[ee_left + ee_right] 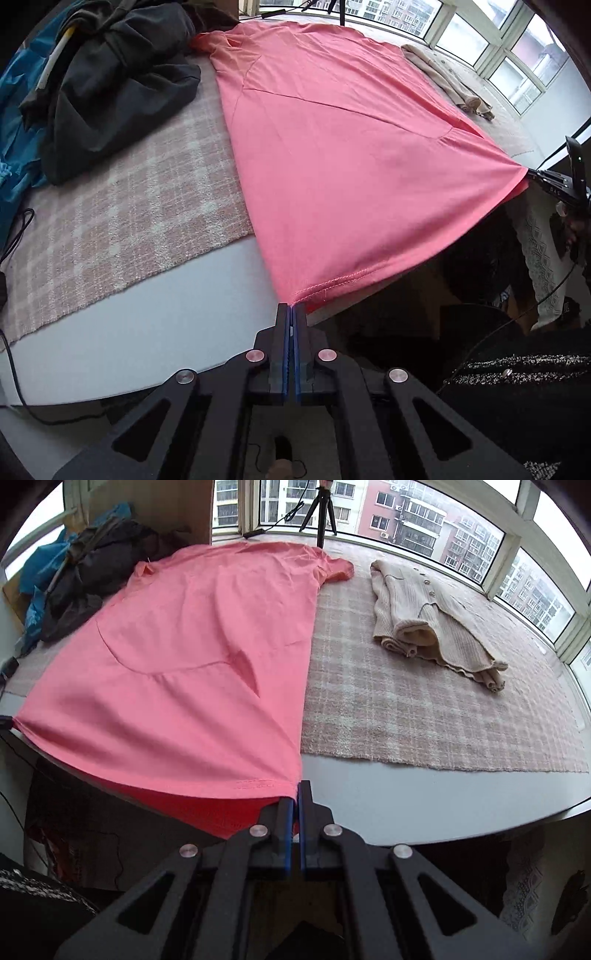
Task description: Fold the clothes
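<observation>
Hem corners of the pink T-shirt [332,155], spread on the checked blanket [424,709], are being pinched by the left gripper [291,308] and right gripper [296,794]; soft, light cloth is best gripped there.

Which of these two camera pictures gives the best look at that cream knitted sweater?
The right wrist view: the cream sweater lies there in full, folded on the checked rug, buttons visible. The left wrist view shows only a squashed strip of it at the far edge, beyond the pink shirt.
</observation>
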The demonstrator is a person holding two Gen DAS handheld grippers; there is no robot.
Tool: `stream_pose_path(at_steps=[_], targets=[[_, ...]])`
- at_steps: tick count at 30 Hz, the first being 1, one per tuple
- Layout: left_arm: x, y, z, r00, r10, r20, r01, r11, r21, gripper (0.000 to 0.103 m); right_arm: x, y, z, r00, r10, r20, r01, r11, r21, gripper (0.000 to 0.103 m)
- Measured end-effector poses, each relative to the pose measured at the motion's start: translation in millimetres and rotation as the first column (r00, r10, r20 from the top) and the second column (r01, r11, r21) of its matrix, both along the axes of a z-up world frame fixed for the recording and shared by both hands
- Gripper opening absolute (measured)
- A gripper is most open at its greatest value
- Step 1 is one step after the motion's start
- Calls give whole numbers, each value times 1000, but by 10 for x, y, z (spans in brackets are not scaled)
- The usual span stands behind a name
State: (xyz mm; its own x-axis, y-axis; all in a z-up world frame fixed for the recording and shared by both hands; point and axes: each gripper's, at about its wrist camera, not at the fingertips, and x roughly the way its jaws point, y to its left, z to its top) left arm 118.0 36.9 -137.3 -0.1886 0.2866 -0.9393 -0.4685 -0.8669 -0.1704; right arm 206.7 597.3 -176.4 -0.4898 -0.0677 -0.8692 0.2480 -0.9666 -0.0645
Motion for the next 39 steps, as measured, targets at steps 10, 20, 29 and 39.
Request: stream_pose_path(at_steps=[10, 20, 29, 39], targets=[[-56, -154, 351, 997, 59, -50, -55, 995, 78, 1, 66, -152, 289, 997, 29, -68, -24, 998, 65, 2], [-78, -184, -151, 994, 96, 45, -96, 995, 19, 1, 77, 20, -447, 997, -66, 31, 66, 998, 18, 13], [-115, -182, -173, 993, 102, 61, -103, 995, 10, 1, 290, -6, -444, 998, -63, 2, 63, 995, -76, 34], [-28, -110, 3, 995, 89, 36, -91, 995, 51, 1, 441, 40, 88, 983, -11, -181, 6, 1000, -31, 2]])
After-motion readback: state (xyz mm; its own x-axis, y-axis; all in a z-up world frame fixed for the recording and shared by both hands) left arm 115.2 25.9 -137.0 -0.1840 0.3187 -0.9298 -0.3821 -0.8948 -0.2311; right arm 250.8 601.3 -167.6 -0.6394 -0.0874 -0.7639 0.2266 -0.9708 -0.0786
